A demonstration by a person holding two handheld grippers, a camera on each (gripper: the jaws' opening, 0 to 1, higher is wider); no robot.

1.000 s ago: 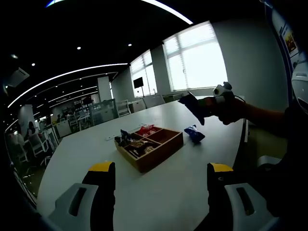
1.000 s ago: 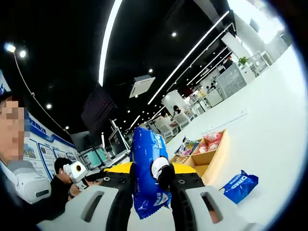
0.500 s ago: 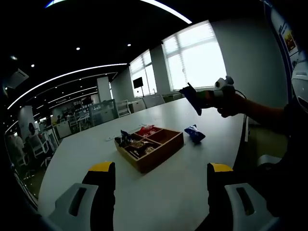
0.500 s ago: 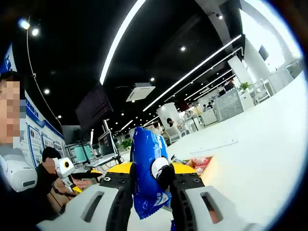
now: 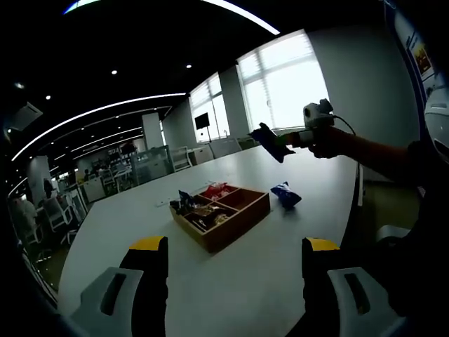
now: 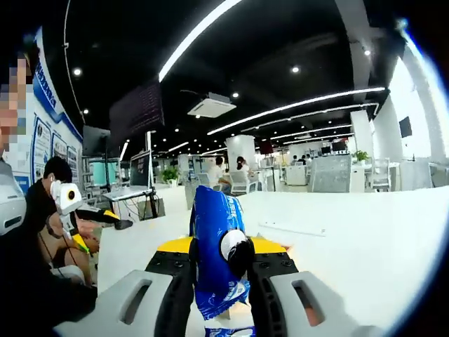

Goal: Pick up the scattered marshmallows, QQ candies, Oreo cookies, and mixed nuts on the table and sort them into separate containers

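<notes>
My right gripper [image 6: 221, 256] is shut on a blue snack packet [image 6: 212, 225], which stands upright between its jaws. In the left gripper view that same gripper [image 5: 284, 139] is held in the air beyond the wooden divided box [image 5: 222, 210], with the blue packet [image 5: 266, 139] sticking out to its left. The box holds several snacks in its compartments. A second blue packet [image 5: 284, 194] lies on the white table [image 5: 175, 281] just right of the box. My left gripper [image 5: 235, 246] hangs open over the near table, nothing between its jaws.
The person's arm [image 5: 372, 156] reaches in from the right. A long white table [image 6: 365, 232] stretches away, with office desks and chairs [image 5: 105, 179] behind it. A seated person [image 6: 45, 203] is at the left of the right gripper view.
The right gripper has swung left and a little up with the blue packet, and its camera has tipped to a more level look. The left gripper has stayed put.
</notes>
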